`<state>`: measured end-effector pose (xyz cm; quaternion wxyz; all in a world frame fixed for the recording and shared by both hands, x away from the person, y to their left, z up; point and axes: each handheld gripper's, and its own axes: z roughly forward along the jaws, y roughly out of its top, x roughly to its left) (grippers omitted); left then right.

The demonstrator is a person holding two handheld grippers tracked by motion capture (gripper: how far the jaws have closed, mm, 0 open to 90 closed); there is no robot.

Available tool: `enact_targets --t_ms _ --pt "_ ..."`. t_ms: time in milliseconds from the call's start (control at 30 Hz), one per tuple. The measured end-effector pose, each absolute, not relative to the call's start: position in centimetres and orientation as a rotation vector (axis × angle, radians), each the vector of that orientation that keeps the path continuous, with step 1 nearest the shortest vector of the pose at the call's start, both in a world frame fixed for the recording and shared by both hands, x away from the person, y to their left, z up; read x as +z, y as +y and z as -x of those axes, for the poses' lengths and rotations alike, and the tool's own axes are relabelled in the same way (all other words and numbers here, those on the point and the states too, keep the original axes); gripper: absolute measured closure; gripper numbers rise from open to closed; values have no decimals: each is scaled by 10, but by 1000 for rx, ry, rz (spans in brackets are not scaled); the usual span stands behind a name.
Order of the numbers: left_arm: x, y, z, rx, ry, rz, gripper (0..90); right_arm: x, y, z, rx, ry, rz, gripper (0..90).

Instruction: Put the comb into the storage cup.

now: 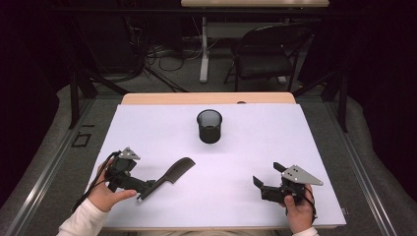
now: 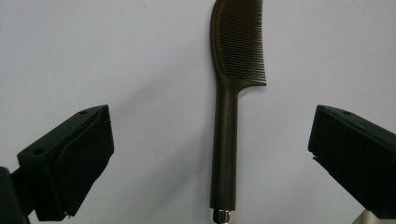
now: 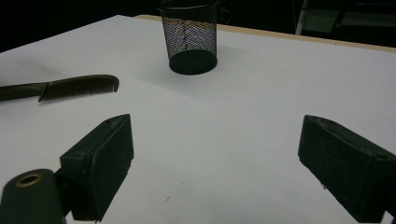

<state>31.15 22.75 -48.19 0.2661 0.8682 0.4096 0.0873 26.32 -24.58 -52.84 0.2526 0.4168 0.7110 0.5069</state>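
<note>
Left gripper poised over the comb's handle

The left gripper [image 1: 147, 188] spreads its jaws wide around the handle of the comb [image 1: 172, 173], not touching it. The mesh cup [image 1: 209, 126] stands behind on the white table [image 1: 255, 147]. The right gripper [image 1: 265, 179] rests wide open, empty.

The comb [image 3: 70, 87] handle runs off the right gripper view's left edge.

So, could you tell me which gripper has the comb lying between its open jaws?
The left gripper: the comb handle lies between its jaws; the right gripper spans bare table.
</note>
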Motion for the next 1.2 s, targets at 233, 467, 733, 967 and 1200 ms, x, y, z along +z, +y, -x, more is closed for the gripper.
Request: enact_targets --t_ms 233,467,733,967,1200 --pt "-483 223 -316 209 1117 -2376 5 -529 -245 -264 1382 1930 -1131 104" --pt "-485 221 -319 193 1129 -2392 5 -529 -246 -264 1379 1933 -1131 104" --pt "-488 219 -322 172 1138 -2413 6 -529 -245 -263 1377 1939 -1137 104" --pt "-490 216 -324 171 1140 -2454 6 -529 -245 -264 1377 1942 -1134 104" --pt "-494 212 -327 143 1106 -2513 8 -530 -245 -264 1379 1943 -1133 105"
